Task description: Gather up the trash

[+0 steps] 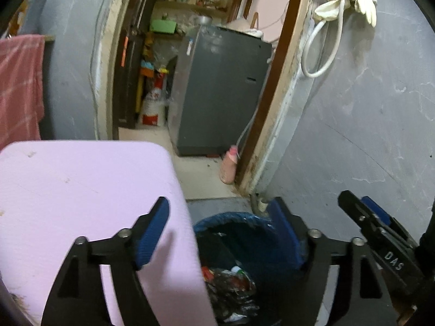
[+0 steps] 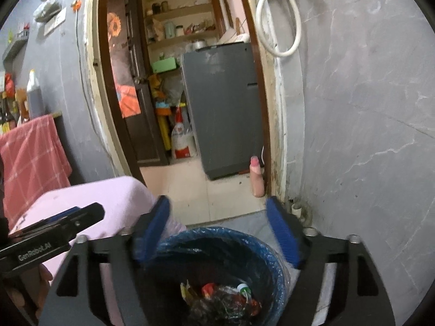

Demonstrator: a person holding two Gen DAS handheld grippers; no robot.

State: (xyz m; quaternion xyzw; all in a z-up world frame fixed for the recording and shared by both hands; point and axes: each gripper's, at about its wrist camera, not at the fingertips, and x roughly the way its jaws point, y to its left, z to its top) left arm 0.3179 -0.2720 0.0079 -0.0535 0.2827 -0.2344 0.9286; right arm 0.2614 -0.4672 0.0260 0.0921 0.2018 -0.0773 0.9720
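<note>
A pink checked towel (image 2: pixel 32 152) hangs at the far left beside a pale lilac counter (image 1: pixel 68 190). Over the counter's corner hovers the left gripper (image 1: pixel 220 233), its blue-padded fingers (image 1: pixel 152 236) spread wide with nothing between them. Just right of the counter stands a blue-lined trash bin (image 2: pixel 272 260), holding crumpled wrappers and a bottle (image 2: pixel 225 298) at its bottom. The right gripper (image 2: pixel 217 233) hangs above the bin, fingers (image 2: pixel 280 233) likewise apart and empty. Beyond, through the doorway, a grey fridge (image 2: pixel 223 106) stands; a white hose (image 2: pixel 282 27) loops on the wall at right.
</note>
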